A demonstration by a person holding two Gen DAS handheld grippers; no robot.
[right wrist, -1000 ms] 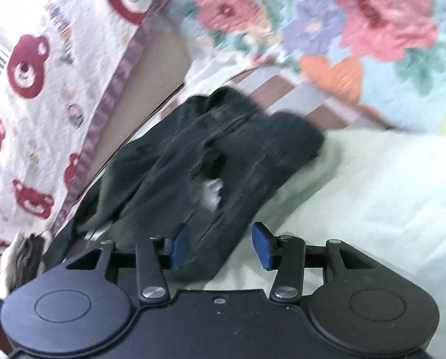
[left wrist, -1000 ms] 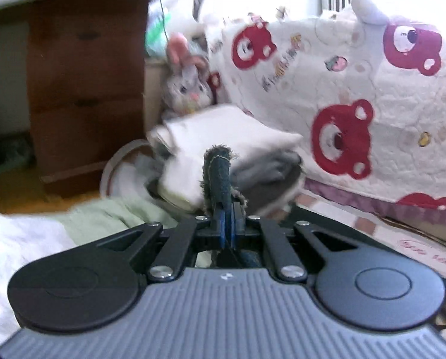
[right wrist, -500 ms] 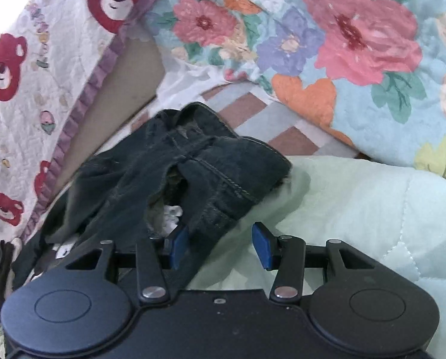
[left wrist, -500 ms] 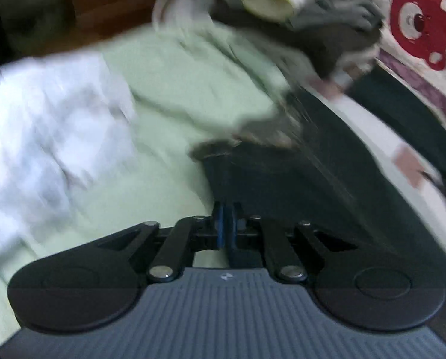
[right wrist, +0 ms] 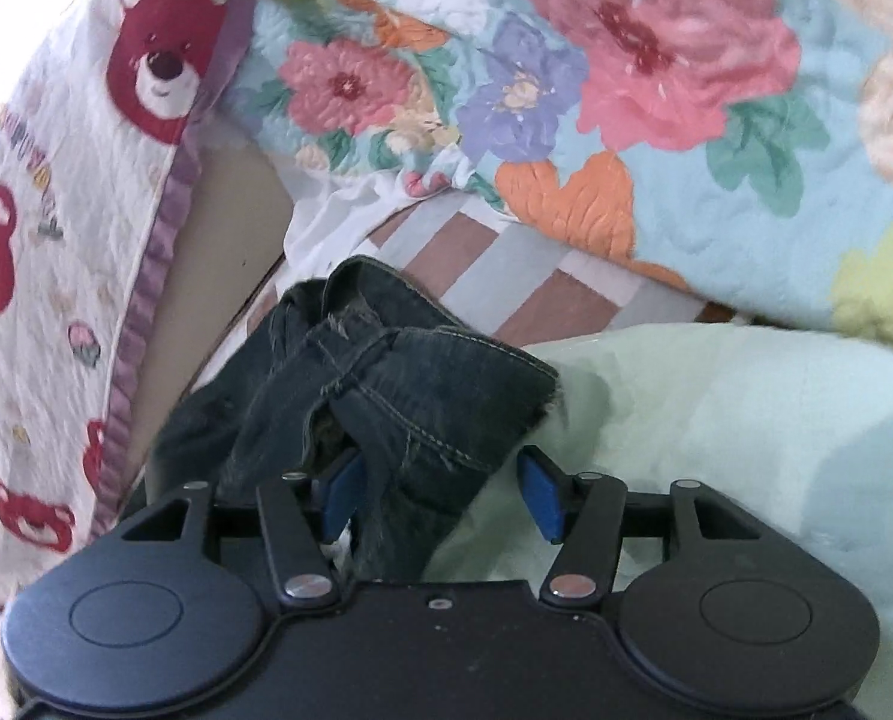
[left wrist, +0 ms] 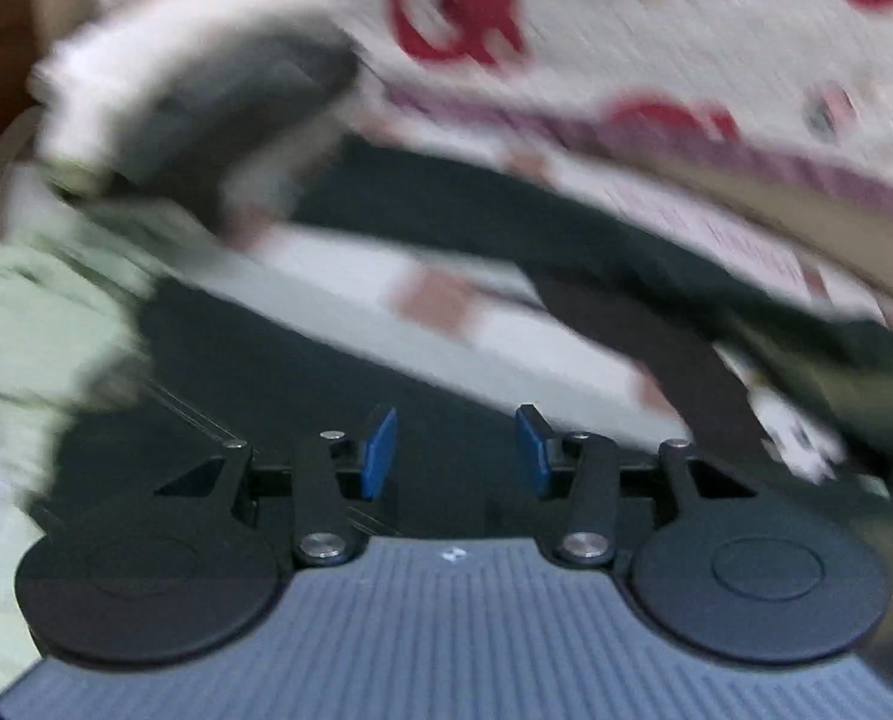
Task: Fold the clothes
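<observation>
Dark jeans lie bunched on the bed in the right wrist view, and stretch out as a blurred dark band in the left wrist view. My left gripper is open and empty just above the dark cloth. My right gripper is open, with a fold of the jeans lying between its blue pads, the jaws apart and not closed on it.
A pale green blanket lies under and right of the jeans. A floral quilt is behind. A bear-print quilt hangs on the left. A stack of folded clothes sits at the left wrist view's upper left.
My left gripper has opened and let go of the dark cloth, then swung toward the bear quilt. The right gripper has moved closer, so the jeans fold now sits between its pads.
</observation>
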